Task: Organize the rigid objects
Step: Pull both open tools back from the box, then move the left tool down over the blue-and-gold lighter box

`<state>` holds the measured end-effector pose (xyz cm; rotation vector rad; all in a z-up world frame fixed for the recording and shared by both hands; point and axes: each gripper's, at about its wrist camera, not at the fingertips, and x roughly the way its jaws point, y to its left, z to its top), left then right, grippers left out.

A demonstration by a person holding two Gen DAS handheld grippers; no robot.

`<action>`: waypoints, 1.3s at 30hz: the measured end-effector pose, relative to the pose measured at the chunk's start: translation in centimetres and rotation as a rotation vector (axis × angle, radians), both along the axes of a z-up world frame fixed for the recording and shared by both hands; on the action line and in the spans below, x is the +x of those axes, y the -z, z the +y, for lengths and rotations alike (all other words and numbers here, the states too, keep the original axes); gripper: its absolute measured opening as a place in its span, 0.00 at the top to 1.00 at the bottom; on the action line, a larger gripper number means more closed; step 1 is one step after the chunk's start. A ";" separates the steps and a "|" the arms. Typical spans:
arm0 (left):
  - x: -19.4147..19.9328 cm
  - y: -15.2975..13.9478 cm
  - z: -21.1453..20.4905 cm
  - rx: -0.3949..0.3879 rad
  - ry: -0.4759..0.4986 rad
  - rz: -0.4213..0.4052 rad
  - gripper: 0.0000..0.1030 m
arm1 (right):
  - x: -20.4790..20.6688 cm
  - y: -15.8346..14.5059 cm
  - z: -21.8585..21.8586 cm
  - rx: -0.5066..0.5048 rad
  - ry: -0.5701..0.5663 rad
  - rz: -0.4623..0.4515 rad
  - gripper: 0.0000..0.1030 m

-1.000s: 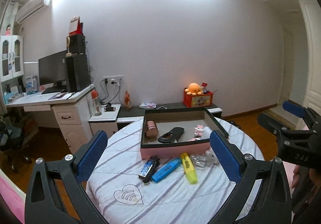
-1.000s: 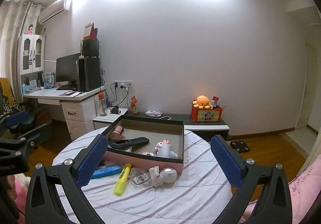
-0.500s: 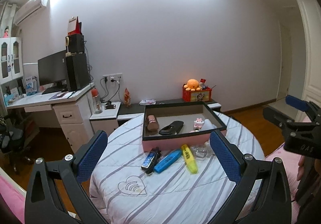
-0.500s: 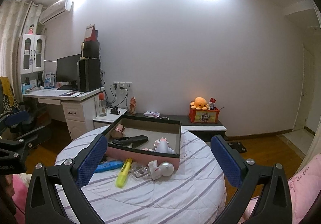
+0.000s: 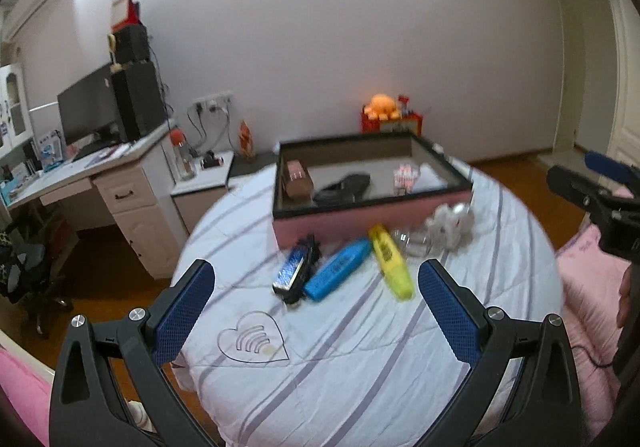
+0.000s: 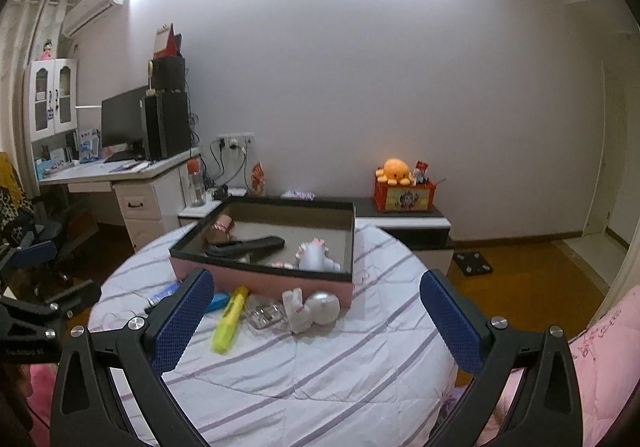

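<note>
— So, where do our things stand against the pink box (image 5: 372,217)?

— We see a remote, a brown roll and a small pink-and-white toy already inside it. Just outside its front wall, on the striped cloth, lie the dark blue bar (image 5: 294,273), the blue marker (image 5: 338,275), the yellow highlighter (image 6: 230,319), a clear plastic piece (image 6: 262,315) and a white figure with a silver ball (image 6: 314,307).

— And what has changed?

— Half a second ago our left view sat level and farther back; now it tilts down, and the row in front of the box fills more of the frame, blurred by the swing. We judge the left gripper (image 5: 316,311) is closing on that row, the bar and blue marker nearest its line.

— Our claws?

— Both released, jaws spread wide, nothing between the pads. The right gripper (image 6: 316,323) hangs back, pointed at the box's front wall near the figure.

— So for the task?

— Five pieces remain outside; a pick looks next.
</note>
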<state>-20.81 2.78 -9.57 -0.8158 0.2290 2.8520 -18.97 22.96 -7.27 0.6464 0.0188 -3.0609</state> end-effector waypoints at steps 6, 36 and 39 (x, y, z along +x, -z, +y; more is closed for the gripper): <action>-3.6 3.7 -0.3 -0.016 -0.020 -0.099 0.00 | -2.8 3.1 1.4 -0.024 0.014 -0.099 0.00; -13.2 10.3 -4.2 0.057 -0.036 -0.308 0.03 | -11.9 9.9 1.1 -0.007 -0.026 -0.334 0.00; -13.7 11.3 -3.3 -0.002 -0.044 -0.330 0.04 | -11.9 9.9 1.3 -0.015 -0.026 -0.339 0.00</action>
